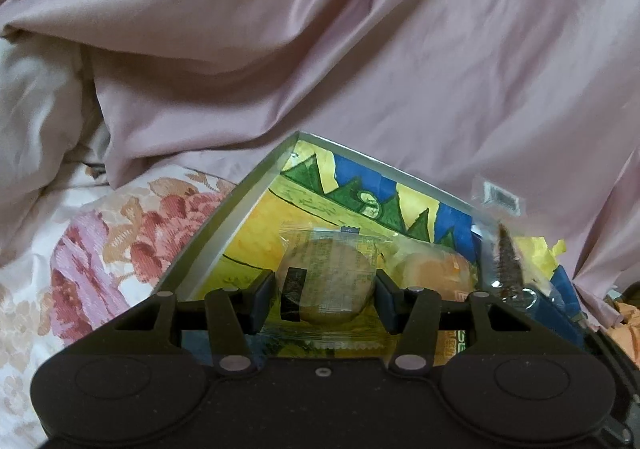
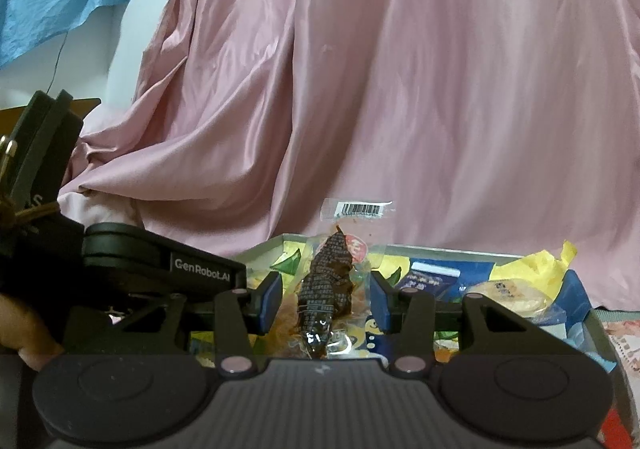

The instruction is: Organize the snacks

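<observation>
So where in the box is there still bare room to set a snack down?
The free patch is the box floor between the left wall and the round wrapped cake. The right side is crowded: an orange bun, a dark packet and crumpled yellow paper.

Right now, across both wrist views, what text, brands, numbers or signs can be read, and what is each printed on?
"GenRobot.AI": on the side of the left gripper, seen from the right wrist view.
Barcode on the dark snack packet: digits too small to read.
Red round mark on that packet: blurred.
Print on the round wrapped snack: too small.
Lettering on the colourful box: illegible.
</observation>
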`<state>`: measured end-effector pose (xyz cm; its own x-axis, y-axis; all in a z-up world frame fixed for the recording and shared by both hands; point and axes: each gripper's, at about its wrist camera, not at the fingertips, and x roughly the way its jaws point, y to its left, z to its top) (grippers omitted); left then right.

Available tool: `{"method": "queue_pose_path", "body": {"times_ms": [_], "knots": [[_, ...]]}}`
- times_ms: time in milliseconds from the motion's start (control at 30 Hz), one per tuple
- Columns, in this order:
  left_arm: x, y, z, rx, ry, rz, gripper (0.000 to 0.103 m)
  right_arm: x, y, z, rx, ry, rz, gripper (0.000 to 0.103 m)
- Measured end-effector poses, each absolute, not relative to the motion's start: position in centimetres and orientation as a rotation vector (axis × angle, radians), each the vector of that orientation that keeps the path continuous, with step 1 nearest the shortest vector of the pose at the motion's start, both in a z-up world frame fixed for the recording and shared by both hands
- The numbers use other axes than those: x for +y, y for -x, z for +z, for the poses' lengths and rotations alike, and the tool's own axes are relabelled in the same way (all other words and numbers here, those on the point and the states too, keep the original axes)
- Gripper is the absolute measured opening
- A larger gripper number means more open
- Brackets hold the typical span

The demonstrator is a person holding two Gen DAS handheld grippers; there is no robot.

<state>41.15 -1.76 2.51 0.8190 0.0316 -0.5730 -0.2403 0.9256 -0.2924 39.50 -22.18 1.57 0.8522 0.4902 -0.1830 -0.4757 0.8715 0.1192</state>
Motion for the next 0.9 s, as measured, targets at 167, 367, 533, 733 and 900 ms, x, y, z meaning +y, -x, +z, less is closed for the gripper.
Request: {"method": "queue_pose_path", "body": {"times_ms": [167, 367, 533, 733, 900], "knots": [[-1.7, -41.0, 2.4, 0.592, 0.375, 0.140, 0.060, -22.2, -39.8, 1.2, 0.231, -0.082, 0.507, 0.056], [-1.2, -39.9, 2.6, 0.561, 0.414, 0.158, 0.079, -22.4, -39.5, 1.1, 0.226, -0.084, 0.503, 0.070], [-1.1, -38.3, 3.5, 0.513, 0.424, 0.165, 0.094, -22.9, -38.5, 1.5, 0.199, -0.095, 0.485, 0.085], [-1.1, -35.6, 4.8, 0.442, 0.433, 0.167, 0.102, -24.0, -36.4, 2.1, 0.162, -0.117, 0.437, 0.097], [-1.2, -33.3, 5.5, 0.410, 0.424, 0.178, 0.102, -25.2, -34.2, 2.5, 0.141, -0.147, 0.377, 0.103]]}}
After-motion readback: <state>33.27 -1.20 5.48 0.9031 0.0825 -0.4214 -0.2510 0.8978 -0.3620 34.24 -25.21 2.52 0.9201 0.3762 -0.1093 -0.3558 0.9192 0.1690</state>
